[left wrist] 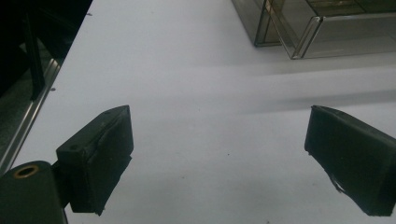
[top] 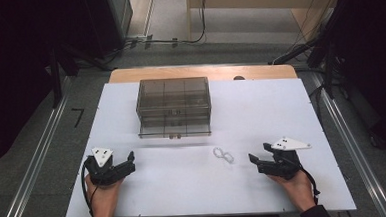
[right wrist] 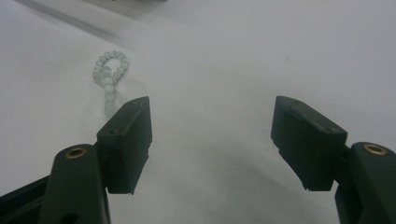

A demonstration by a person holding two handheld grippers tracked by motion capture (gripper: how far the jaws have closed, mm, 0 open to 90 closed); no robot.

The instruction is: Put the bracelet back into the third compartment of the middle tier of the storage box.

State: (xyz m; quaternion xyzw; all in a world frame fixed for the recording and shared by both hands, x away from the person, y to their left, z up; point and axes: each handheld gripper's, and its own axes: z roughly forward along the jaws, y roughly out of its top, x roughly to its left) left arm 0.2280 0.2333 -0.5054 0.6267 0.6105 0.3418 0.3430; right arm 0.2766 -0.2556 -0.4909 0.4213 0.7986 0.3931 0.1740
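Right gripper [top: 258, 161] sits low over the white table [top: 185, 189] with its jaws spread wide and nothing between them. The bead bracelet [top: 224, 155] lies flat on the sheet just beyond its tips, toward the table's middle; in the right gripper view the bracelet [right wrist: 109, 77] sits ahead and off past one jaw rather than in the gap, its long axis running away from the gripper. That hand is clearly the nearer one. Left gripper [top: 124, 164], also spread and empty, rests well apart on the other side. Farther back stands a clear smoky compartment box [top: 174, 107], lid shut by the look of it. Nothing lies between the right gripper and the beads.
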